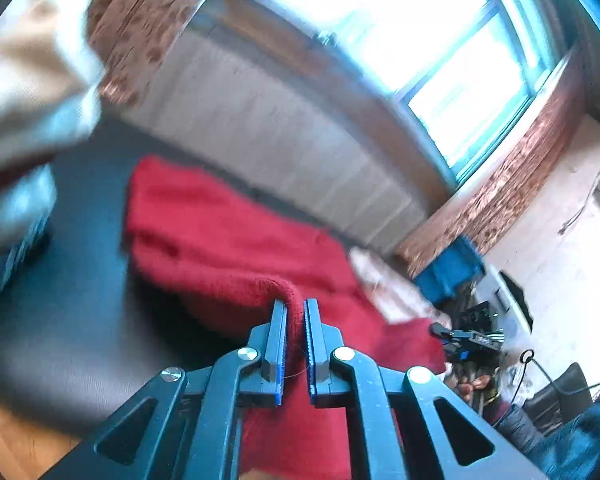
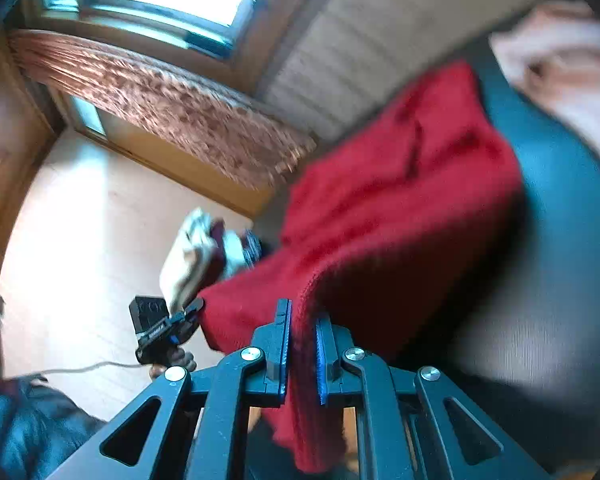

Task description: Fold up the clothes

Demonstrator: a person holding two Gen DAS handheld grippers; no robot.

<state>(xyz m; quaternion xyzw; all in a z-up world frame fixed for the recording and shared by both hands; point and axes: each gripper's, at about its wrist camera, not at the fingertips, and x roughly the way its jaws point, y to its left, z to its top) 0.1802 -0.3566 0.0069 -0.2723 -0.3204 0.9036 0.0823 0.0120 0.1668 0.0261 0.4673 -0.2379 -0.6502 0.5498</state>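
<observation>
A red knitted garment (image 1: 228,240) lies on the dark table (image 1: 68,280), its near edge lifted. My left gripper (image 1: 295,308) is shut on a fold of that red edge, and the cloth hangs down between its blue pads. In the right wrist view the same red garment (image 2: 400,200) rises from the table (image 2: 560,240), and my right gripper (image 2: 303,316) is shut on another part of its near edge. The other hand-held gripper (image 2: 162,330) shows at the garment's left corner there, and at the right (image 1: 468,340) in the left wrist view.
A pile of pale folded clothes (image 1: 28,80) sits on the table at the far side, also seen as pale clothes (image 2: 568,72). Beyond stand a white radiator (image 1: 280,120), patterned curtains (image 2: 160,108) and a bright window (image 1: 400,20). More clothes (image 2: 204,256) lie on the light floor.
</observation>
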